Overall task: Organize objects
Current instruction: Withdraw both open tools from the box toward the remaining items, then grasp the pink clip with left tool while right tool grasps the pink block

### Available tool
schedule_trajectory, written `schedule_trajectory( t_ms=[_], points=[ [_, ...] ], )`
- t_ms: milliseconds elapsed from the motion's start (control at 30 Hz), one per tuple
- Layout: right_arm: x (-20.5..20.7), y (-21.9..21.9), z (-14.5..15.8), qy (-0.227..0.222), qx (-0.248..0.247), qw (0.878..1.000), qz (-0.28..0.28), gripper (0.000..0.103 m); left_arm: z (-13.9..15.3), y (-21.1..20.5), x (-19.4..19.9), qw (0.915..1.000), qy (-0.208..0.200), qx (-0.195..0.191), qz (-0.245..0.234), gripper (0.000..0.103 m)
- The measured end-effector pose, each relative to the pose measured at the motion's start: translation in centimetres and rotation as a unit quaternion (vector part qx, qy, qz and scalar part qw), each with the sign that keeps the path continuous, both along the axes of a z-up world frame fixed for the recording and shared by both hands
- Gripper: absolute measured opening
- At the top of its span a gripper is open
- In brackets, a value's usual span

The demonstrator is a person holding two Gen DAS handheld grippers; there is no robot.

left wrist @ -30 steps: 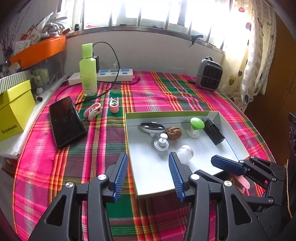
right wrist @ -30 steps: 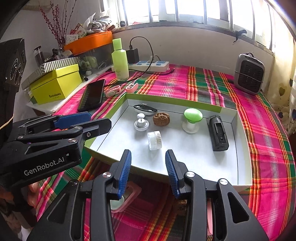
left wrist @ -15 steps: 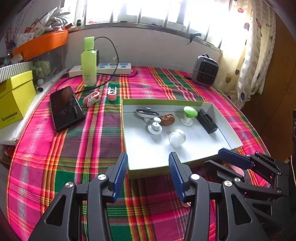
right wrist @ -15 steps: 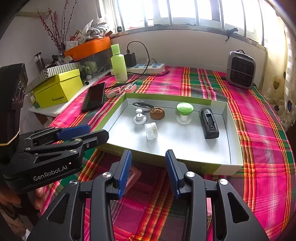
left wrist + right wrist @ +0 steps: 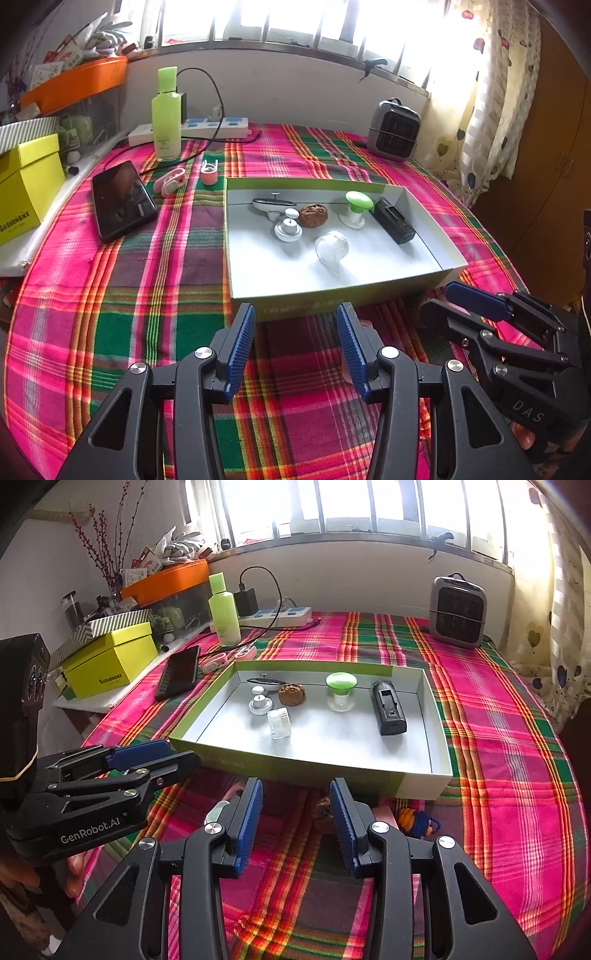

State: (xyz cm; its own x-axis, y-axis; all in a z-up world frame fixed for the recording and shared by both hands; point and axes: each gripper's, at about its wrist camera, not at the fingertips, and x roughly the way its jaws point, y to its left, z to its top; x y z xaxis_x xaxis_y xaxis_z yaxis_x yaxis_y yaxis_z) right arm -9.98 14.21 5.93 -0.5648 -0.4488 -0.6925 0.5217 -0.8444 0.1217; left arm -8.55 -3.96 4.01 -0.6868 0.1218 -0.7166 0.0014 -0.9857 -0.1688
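Both grippers, left [image 5: 295,347] and right [image 5: 295,823], gape empty; grab the light, slippery jar [image 5: 279,722] across its ribbed sides.

Window [image 5: 369,506]: barred, bright daylight, above the table.
Wall [image 5: 369,576]: white, below window.
Curtain [image 5: 491,92]: patterned, right of window.
Table [image 5: 147,295]: plaid-clothed, beneath window.

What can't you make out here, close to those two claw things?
- Small things in front of the tray, right view: the right gripper's fingers cover most of them; only an orange-and-blue bit shows.
- Pink item, left view: mostly behind the left gripper's finger.
- Tray's front lettering: too faint.
- Yellow box: cut by the edge.
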Motion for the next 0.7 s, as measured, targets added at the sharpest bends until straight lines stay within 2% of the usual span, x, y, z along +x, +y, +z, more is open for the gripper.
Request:
schedule_trajectory(
  t_ms=[500,700],
  points=[
    [0.2,2.6,-1.0,-0.012,0.004,0.999,-0.03,0.04,-1.6,2.1,0.1,0.9989,-0.023,0.016,-0.036,0.045],
    [0.2,2.8,-1.6,-0.026,-0.005,0.999,-0.024,0.04,-2.2,2.7,-0.1,0.9982,-0.03,0.019,-0.048,0.045]
  ],
)
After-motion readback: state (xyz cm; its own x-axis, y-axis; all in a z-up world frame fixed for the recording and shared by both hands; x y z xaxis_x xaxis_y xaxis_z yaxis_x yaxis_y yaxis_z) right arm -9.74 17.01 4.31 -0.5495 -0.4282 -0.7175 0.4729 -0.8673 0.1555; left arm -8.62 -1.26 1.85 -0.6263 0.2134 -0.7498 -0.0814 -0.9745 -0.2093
